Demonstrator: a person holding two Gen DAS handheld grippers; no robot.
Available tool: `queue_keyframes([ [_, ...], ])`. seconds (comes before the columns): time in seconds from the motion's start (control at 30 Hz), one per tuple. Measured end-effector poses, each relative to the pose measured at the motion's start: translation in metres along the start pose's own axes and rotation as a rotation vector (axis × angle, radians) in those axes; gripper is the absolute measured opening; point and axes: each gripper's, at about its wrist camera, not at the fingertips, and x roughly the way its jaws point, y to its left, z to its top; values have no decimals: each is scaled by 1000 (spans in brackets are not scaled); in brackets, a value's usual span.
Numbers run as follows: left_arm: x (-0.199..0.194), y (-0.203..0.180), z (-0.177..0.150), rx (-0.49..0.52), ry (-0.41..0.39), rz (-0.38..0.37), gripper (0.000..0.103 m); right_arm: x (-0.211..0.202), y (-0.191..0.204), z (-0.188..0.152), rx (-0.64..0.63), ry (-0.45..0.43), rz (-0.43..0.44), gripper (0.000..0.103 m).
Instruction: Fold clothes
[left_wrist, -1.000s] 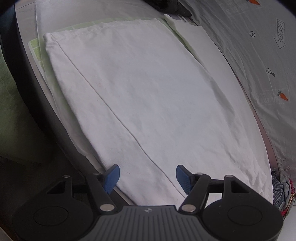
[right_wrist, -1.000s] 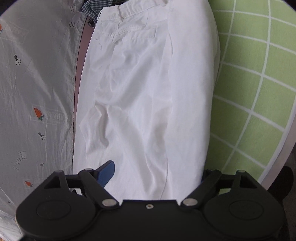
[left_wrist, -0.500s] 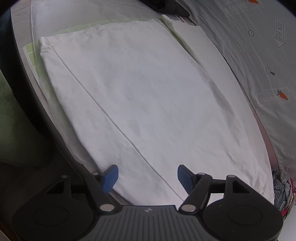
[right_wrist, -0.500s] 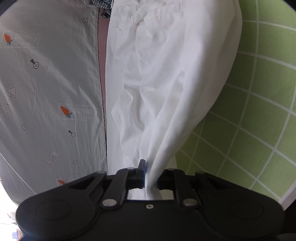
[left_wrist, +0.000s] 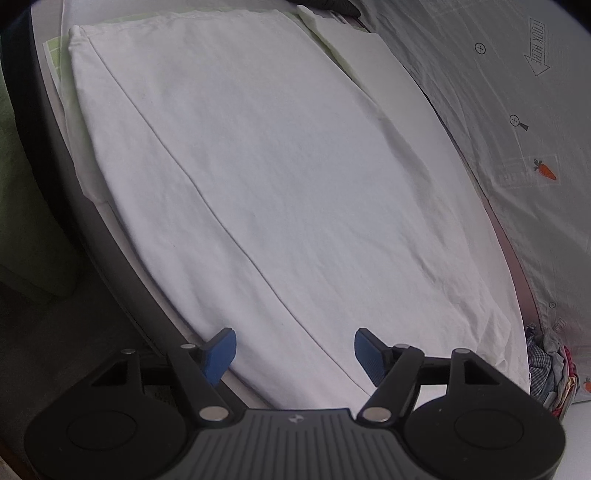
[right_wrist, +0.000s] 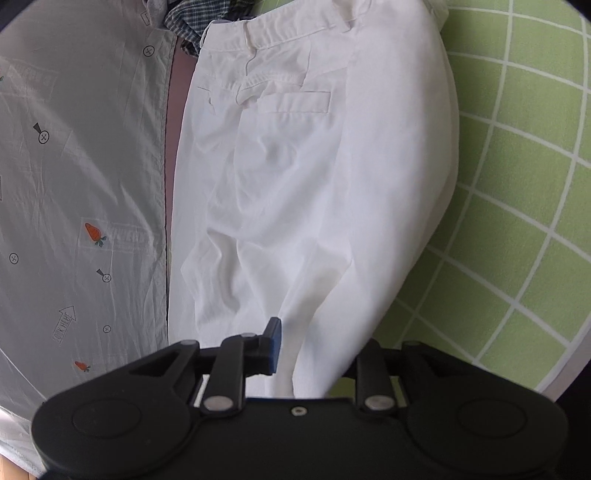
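While the white trousers (right_wrist: 295, 177) are lying along the green grid mat (right_wrist: 517, 221) on the bench, the right claw (right_wrist: 314, 354) is reaching over their near part, and a raised fold of the white cloth is passing between its jaws; the jaws are opening at this moment, the left blue pad is standing clear of the cloth, and the other pad is hiding behind the fold, so I cannot tell if it is touching; the waistband and a back pocket are showing at the far end of this view; a pale shirt with small carrot prints (right_wrist: 81, 184) is lying just beside the trousers on their left, with a strip of brownish bench (right_wrist: 173, 110) between them; in the left wrist view the left claw (left_wrist: 294, 350) is hovering with its jaws spread wide over the near edge of the trousers (left_wrist: 277, 166), pinching nothing; the carrot shirt (left_wrist: 517, 129) is lying to the right there, and a heap of checked and coloured clothes (left_wrist: 546, 365) is sitting at the far right edge.
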Motion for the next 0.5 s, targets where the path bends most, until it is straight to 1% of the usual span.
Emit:
queue_keyframes([
  [0.1,8,-9,-20,-9,28,-17,72,2,-1,12,-25,16,-18,29],
  [0.2,15,-16,-39,-17,53,-22,72,1,-6,24,-32,36,-21,30],
  [0.3,18,-18,-51,-28,55,-17,72,0,-11,34,-52,58,-34,30],
  [0.5,17,-21,-75,-51,55,-37,72,-2,-22,49,-34,106,-24,31],
])
